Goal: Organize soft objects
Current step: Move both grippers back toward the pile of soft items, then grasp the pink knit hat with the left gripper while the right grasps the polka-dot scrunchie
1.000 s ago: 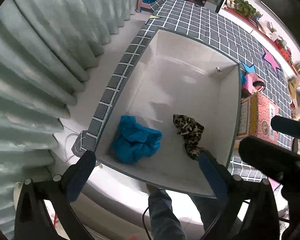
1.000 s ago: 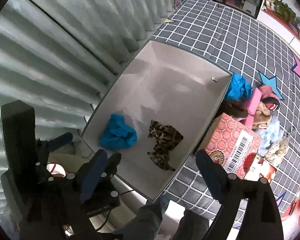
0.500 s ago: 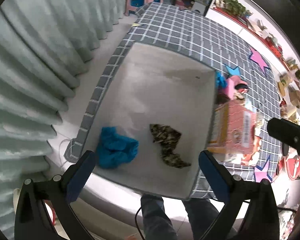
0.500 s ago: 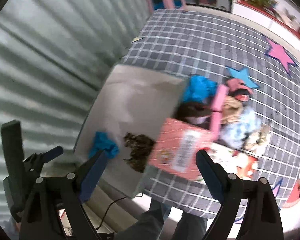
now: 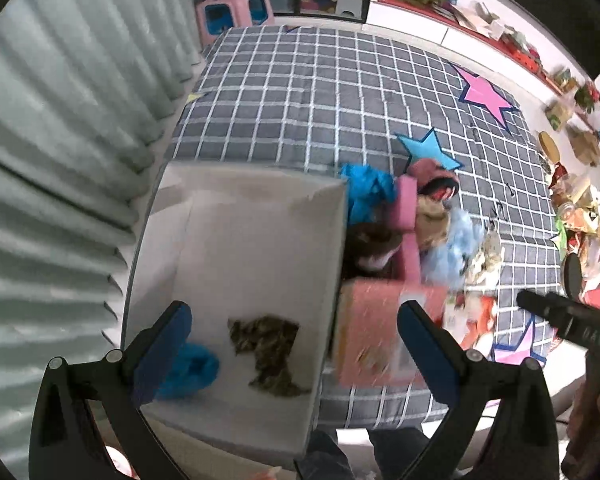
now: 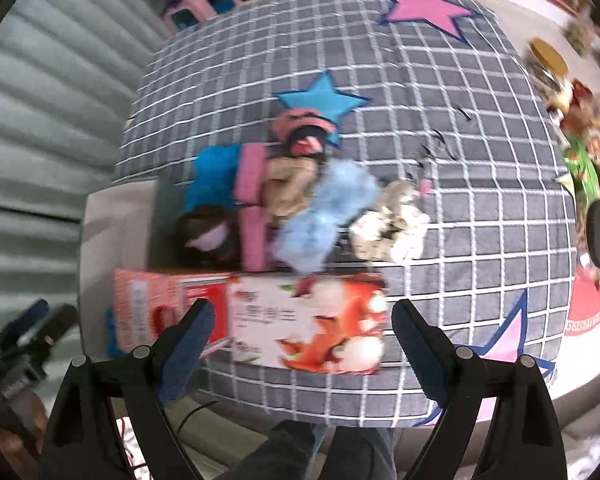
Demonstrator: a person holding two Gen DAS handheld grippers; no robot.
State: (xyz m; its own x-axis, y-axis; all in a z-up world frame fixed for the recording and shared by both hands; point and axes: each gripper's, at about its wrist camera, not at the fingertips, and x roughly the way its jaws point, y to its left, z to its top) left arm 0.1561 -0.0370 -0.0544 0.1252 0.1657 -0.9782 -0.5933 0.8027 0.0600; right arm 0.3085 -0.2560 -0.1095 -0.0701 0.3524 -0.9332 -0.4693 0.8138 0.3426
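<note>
A white box (image 5: 260, 224) stands on the checked table; a blue cloth (image 5: 188, 368) and a leopard-print cloth (image 5: 272, 344) lie in it. Right of the box lies a pile of soft things: a blue cloth (image 6: 216, 172), a pink piece (image 6: 252, 196), a tan piece (image 6: 292, 184), a light-blue fluffy piece (image 6: 328, 208), a cream spotted piece (image 6: 392, 224) and a dark plush (image 6: 208, 232). My left gripper (image 5: 292, 344) is open and empty above the box's near end. My right gripper (image 6: 300, 332) is open and empty above the pink carton, near the pile.
A pink-and-orange printed carton (image 6: 300, 320) lies in front of the pile, also in the left wrist view (image 5: 380, 336). Pleated curtains (image 5: 60, 120) hang at the left. Clutter (image 6: 588, 136) lines the table's right edge. A pink stool (image 5: 232, 12) stands beyond the table.
Both views have swung right, from over the box toward the pile and carton. The right gripper now looks at the soft pile. Both grippers stay open and empty.
</note>
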